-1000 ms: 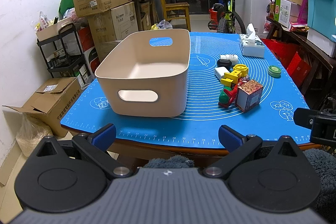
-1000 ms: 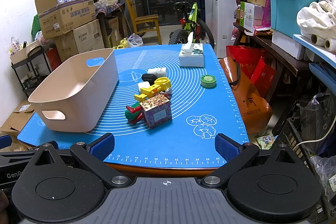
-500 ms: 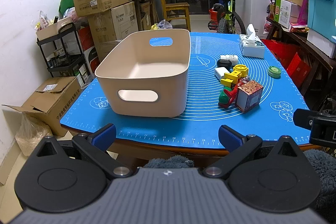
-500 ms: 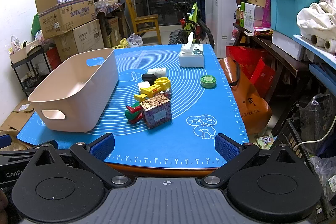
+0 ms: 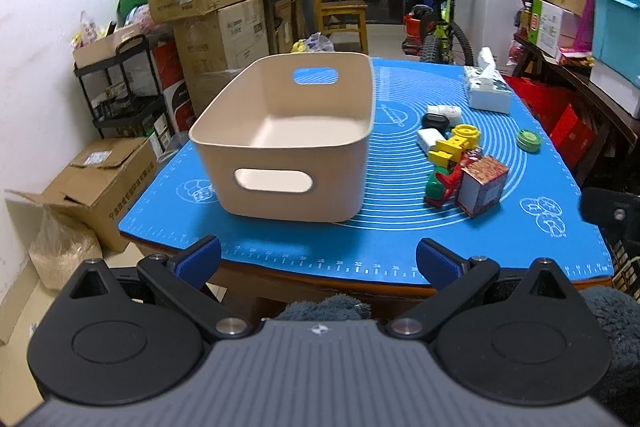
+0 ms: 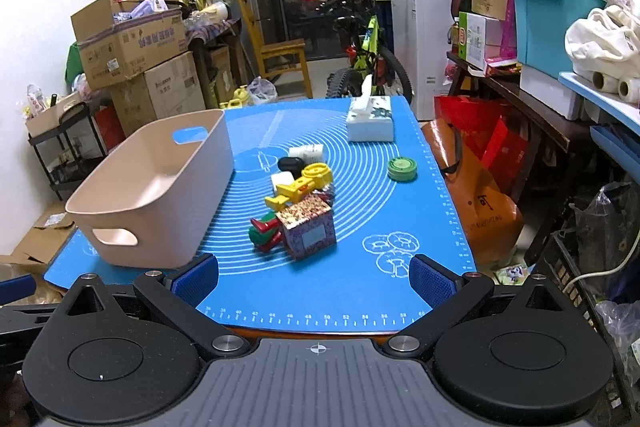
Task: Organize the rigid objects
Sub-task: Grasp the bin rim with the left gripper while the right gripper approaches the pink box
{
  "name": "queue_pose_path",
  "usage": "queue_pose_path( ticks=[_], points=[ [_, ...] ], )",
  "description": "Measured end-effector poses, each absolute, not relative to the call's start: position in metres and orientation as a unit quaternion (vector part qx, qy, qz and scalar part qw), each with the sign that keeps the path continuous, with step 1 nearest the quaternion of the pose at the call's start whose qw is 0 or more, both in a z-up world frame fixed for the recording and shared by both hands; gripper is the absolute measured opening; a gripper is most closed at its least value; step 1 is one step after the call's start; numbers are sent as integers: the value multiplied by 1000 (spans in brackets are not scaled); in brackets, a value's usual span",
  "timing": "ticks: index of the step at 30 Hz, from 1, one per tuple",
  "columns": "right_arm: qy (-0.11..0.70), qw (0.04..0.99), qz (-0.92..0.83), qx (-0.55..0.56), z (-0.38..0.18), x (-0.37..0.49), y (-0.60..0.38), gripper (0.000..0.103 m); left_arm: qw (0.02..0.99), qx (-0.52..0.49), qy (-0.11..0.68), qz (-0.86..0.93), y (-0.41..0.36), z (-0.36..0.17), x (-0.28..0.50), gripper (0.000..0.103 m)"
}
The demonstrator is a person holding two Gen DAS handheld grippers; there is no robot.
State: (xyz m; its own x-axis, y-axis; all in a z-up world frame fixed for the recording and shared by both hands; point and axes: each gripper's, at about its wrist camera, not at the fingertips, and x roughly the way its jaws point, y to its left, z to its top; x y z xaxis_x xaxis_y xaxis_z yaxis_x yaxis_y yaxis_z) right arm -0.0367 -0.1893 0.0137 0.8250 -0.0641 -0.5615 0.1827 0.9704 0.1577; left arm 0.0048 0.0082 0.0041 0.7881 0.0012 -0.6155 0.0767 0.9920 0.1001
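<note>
Both claws hang at the near edge of the worktop [image 5: 304,279], spread wide and holding nothing: the left claw [image 5: 318,261] faces the bin [image 5: 292,187], the right claw [image 6: 314,277] faces the pile of small things. The beige bin stands on the left part of the blue mat [image 6: 360,291], nothing visible inside it. Just beside it to the right lies the cluster: a patterned box [image 6: 308,231] nearest, touching a red-green toy [image 6: 264,233], then a yellow toy [image 6: 300,183], a white block [image 5: 430,138], a black case [image 6: 291,164] and a white bottle [image 6: 306,151]. A green disc [image 6: 402,169] lies apart to the right. A tissue box [image 6: 369,125] sits at the far edge.
</note>
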Motion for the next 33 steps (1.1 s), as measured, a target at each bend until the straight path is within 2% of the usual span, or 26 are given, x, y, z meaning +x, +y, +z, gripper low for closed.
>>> queue_pose_path(
  ticks=[17,25,33],
  points=[
    [266,953,-76,125,42,17,-207,101,956,22,290,27,71,65,71,103],
    [256,955,-87,123,38,64,-212,101,955,13,291,46,97,67,121,103],
    [296,938,-116,140,1,114,-225,101,944,28,324,58,116,49,166,102]
  ],
)
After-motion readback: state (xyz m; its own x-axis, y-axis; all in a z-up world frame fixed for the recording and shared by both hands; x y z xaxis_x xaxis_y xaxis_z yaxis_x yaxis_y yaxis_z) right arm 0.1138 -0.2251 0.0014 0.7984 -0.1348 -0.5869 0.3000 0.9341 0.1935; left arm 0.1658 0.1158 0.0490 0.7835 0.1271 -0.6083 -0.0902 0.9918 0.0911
